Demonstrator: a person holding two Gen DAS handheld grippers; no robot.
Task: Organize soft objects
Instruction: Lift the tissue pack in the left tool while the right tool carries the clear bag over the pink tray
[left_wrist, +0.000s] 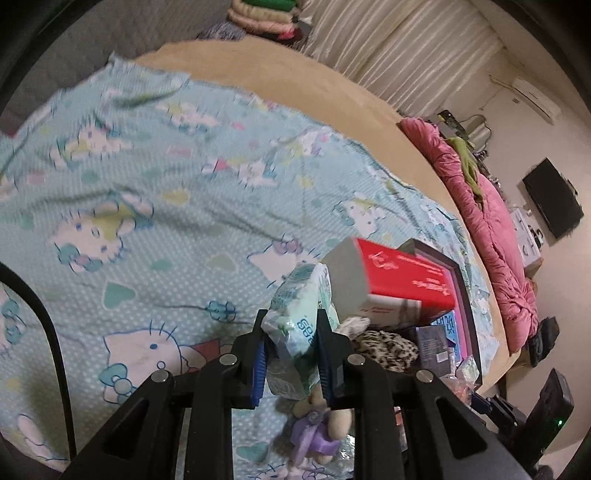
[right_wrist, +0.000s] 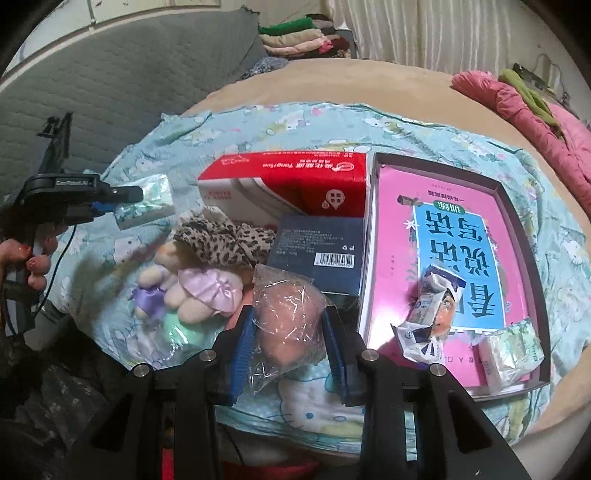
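Observation:
My left gripper (left_wrist: 291, 325) is shut on a green and white tissue pack (left_wrist: 301, 317), lifted above the bed; from the right wrist view the same left gripper (right_wrist: 127, 201) shows at the left with the tissue pack (right_wrist: 147, 201) in its jaws. My right gripper (right_wrist: 290, 325) is shut on a peach sponge in a clear plastic bag (right_wrist: 286, 314). Below lie a plush doll in a purple dress (right_wrist: 177, 288) and a leopard-print cloth (right_wrist: 225, 240). A second tissue pack (right_wrist: 511, 354) and a crumpled wrapper (right_wrist: 432, 314) rest in the tray (right_wrist: 517, 206).
A red box (right_wrist: 295, 184) and a dark blue box (right_wrist: 317, 243) sit beside the tray, which holds a pink book (right_wrist: 465, 258). All lie on a Hello Kitty sheet (left_wrist: 147, 184) over a beige bed. A pink quilt (left_wrist: 491, 229) lines the far edge. Folded clothes (right_wrist: 295, 37) are stacked behind.

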